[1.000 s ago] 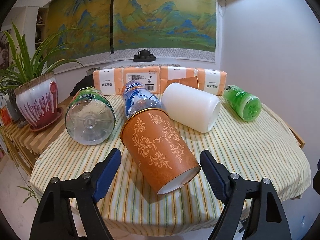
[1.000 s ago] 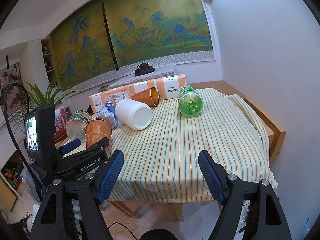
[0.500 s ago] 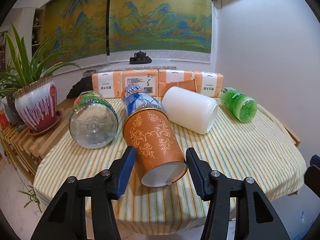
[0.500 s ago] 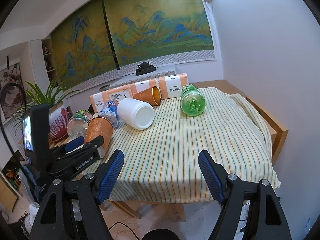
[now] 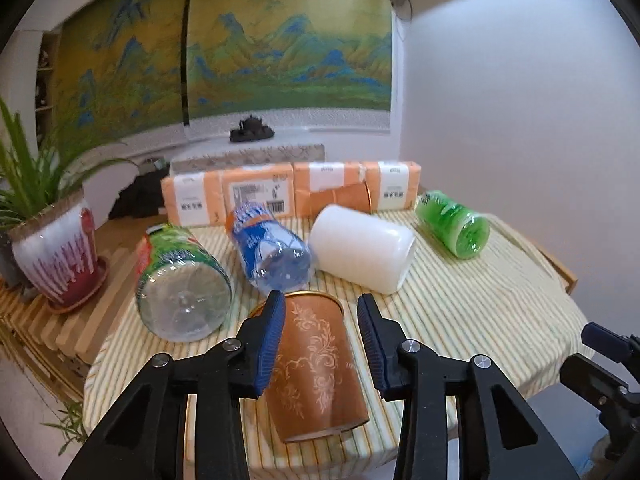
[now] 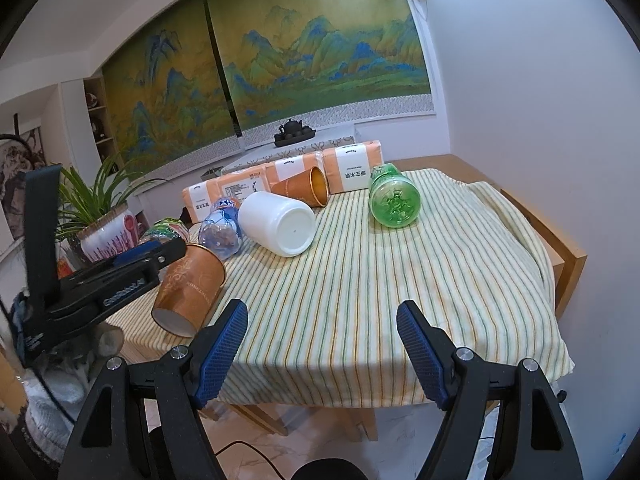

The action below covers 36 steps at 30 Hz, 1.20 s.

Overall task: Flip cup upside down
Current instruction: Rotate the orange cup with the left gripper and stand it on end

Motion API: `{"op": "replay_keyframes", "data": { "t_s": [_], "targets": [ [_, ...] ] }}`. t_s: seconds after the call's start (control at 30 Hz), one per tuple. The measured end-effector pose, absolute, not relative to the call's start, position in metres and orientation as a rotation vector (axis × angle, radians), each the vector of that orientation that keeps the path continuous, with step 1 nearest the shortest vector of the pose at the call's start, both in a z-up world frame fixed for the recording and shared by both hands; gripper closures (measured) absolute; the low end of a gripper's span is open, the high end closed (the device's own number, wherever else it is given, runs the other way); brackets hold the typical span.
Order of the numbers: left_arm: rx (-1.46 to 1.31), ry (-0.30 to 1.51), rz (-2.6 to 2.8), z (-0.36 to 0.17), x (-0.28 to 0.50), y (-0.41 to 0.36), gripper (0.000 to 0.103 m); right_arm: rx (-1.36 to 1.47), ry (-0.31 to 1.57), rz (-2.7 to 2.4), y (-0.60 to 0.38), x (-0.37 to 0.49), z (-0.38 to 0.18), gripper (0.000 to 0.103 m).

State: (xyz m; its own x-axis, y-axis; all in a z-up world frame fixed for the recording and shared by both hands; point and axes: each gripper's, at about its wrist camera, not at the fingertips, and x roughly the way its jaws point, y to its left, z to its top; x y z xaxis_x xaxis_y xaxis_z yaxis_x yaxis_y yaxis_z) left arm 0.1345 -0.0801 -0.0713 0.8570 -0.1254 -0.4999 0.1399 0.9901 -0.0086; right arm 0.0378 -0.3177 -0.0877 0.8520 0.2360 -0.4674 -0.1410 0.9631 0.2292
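Observation:
An orange paper cup with a pale floral pattern (image 5: 316,364) is between the blue pads of my left gripper (image 5: 320,338). The left pad touches its side; the right pad stands close beside it. The cup's base points toward me and its rim tilts up and away, off the striped tablecloth (image 5: 460,312). In the right wrist view the same cup (image 6: 188,288) is tilted at the table's near left corner, held by the left gripper (image 6: 160,256). My right gripper (image 6: 322,350) is open and empty before the table's front edge.
Lying on the table: a clear green-label bottle (image 5: 182,280), a blue-label bottle (image 5: 268,248), a white jar (image 5: 364,248), a green bottle (image 5: 452,228), a second orange cup (image 6: 304,186). Orange tissue packs (image 5: 288,190) line the back. A potted plant (image 5: 52,240) stands left.
My left gripper closed in around the orange cup and lifted it, so its rim end tilted up off the cloth. The right gripper stayed almost still.

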Motion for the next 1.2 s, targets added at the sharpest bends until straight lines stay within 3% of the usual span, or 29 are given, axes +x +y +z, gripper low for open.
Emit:
{"op": "replay_keyframes", "data": {
  "t_s": [0.07,0.13,0.2,0.4,0.47,0.6,1.2],
  "targets": [
    [-0.013,0.535,-0.138,-0.073,0.134,-0.073,0.059,0.193,0.519,0.199,-0.317,0.038,-0.089,0.029],
    [-0.033,0.538,-0.152,-0.076,0.127,-0.071,0.027,0.191,0.520,0.199,-0.316,0.038,-0.090,0.029],
    [-0.044,0.510,-0.158,-0.080,0.112,-0.069,0.014,0.192,0.525,0.199,-0.317,0.040,-0.091,0.029],
    [0.016,0.531,-0.117,-0.109,0.101,-0.072,0.014,0.206,0.546,0.220,-0.314,0.046,-0.095,0.029],
    [0.000,0.548,-0.113,-0.116,0.103,-0.070,0.019,0.201,0.545,0.223,-0.311,0.045,-0.094,0.029],
    [0.011,0.566,-0.098,-0.124,0.110,-0.071,0.040,0.196,0.543,0.226,-0.308,0.044,-0.092,0.029],
    [0.043,0.508,-0.166,-0.074,0.130,-0.072,0.042,0.228,0.542,0.235,-0.310,0.049,-0.092,0.029]
  ]
}}
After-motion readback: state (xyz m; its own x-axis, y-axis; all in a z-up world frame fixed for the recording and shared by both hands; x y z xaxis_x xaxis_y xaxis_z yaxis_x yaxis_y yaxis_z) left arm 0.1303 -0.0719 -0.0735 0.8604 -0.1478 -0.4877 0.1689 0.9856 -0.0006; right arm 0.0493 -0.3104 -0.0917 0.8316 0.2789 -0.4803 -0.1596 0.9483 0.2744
